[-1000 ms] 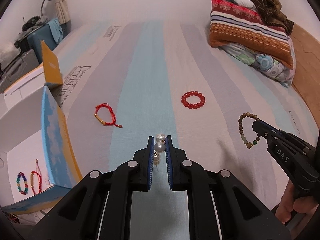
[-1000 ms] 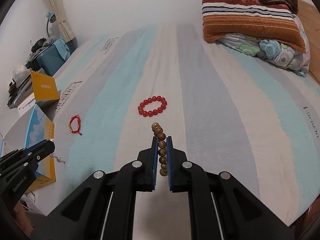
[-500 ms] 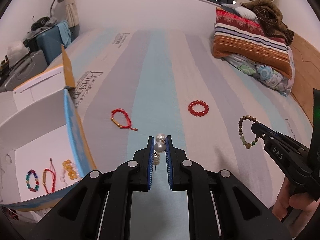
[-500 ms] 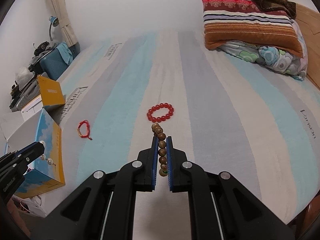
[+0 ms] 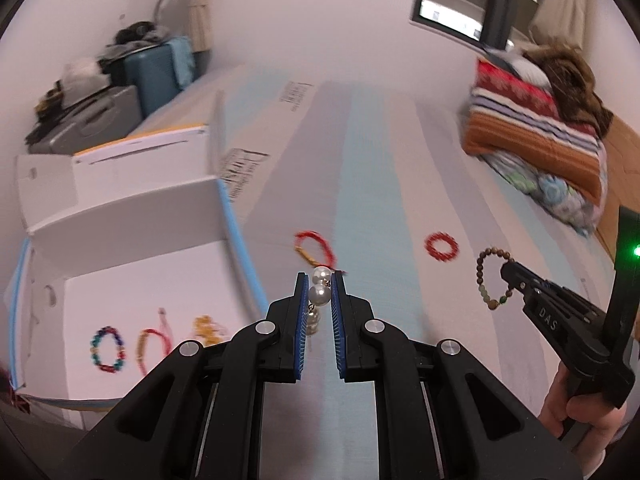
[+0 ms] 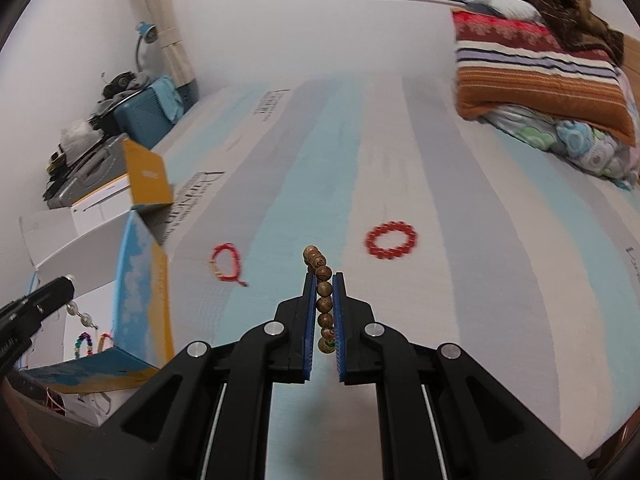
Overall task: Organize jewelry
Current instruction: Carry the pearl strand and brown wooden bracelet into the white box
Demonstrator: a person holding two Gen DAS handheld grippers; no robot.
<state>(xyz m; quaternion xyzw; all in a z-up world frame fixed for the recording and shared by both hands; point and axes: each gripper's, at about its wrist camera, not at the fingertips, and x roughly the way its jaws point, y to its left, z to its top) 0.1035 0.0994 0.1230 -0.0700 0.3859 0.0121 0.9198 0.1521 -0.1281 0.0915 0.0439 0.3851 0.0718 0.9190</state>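
Aloft — left gripper (image 5: 319,294) clamped on pearl strand (image 5: 319,294), right gripper (image 6: 323,297) on wooden-bead bracelet (image 6: 322,292).

Pearl strand (image 5: 320,290) between left tongs (image 5: 319,300)

Glossy pearl strand (image 5: 320,289), wooden bead bracelet (image 6: 322,292), striped cloth bedsheet (image 6: 400,152).

White pearl bracelet (image 5: 320,285); brown wooden bead bracelet (image 6: 323,291); red bead bracelet (image 6: 392,240); blue-grey-white striped sheet (image 6: 460,240).
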